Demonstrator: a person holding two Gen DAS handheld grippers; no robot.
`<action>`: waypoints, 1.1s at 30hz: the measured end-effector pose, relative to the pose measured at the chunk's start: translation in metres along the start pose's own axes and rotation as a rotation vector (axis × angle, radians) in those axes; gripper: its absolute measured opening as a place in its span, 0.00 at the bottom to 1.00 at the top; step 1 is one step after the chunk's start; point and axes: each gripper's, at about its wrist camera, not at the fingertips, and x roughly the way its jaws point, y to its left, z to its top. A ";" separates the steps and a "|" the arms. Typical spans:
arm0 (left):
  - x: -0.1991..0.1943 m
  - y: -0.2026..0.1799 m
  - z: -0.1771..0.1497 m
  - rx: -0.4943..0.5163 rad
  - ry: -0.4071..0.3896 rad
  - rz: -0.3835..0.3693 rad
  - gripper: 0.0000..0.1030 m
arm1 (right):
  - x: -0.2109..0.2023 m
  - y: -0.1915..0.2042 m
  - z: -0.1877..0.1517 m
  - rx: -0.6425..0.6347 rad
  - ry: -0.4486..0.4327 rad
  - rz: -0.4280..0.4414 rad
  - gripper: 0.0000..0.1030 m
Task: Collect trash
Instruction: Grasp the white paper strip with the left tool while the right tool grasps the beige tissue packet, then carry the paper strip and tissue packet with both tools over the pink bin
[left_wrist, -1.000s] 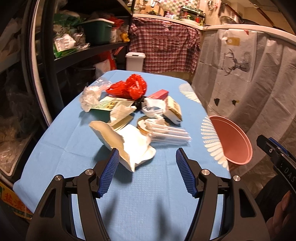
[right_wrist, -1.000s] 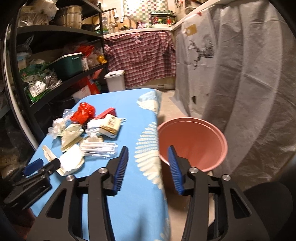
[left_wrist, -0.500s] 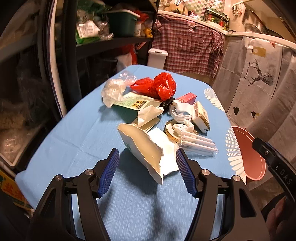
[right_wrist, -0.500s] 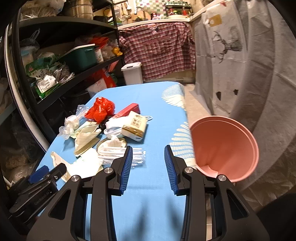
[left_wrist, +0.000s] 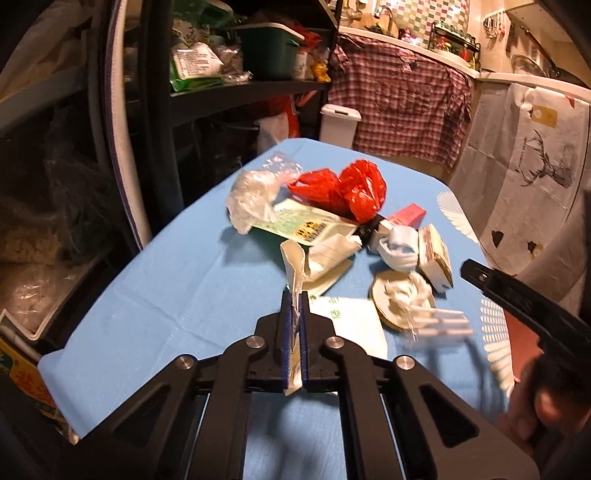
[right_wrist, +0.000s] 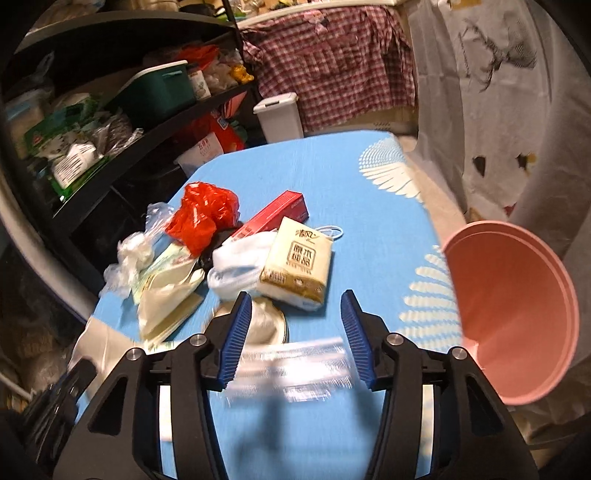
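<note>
My left gripper (left_wrist: 294, 306) is shut on a torn cream paper wrapper (left_wrist: 295, 269) that stands up out of its jaws. A pile of trash lies on the blue table (left_wrist: 177, 295): a red plastic bag (left_wrist: 343, 190), a clear plastic bag (left_wrist: 251, 199), a white paper sheet (left_wrist: 354, 325), a tissue pack (right_wrist: 299, 266) and a packet of white straws (right_wrist: 291, 363). My right gripper (right_wrist: 295, 328) is open, its jaws on either side of the straw packet. A pink bin (right_wrist: 513, 317) stands off the table's right edge.
A red box (right_wrist: 273, 216) and a crumpled white mask (right_wrist: 240, 264) lie in the pile. A round lid with a tissue wad (left_wrist: 402, 295) sits near the straws. Dark shelves (left_wrist: 221, 85) full of goods stand at the left. A white lidded bin (left_wrist: 338, 123) stands beyond the table.
My left gripper has closed on the cream wrapper. My right gripper has moved left and down over the table and opened wider around the straw packet.
</note>
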 end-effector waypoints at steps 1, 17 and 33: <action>0.000 0.001 0.001 -0.004 -0.005 0.005 0.02 | 0.005 0.000 0.002 0.005 0.004 0.003 0.51; 0.008 0.014 0.010 -0.042 -0.021 0.035 0.02 | 0.064 -0.002 0.017 0.050 0.112 0.042 0.56; -0.013 0.015 0.013 -0.032 -0.054 -0.004 0.02 | 0.038 -0.002 0.016 -0.013 0.093 0.061 0.26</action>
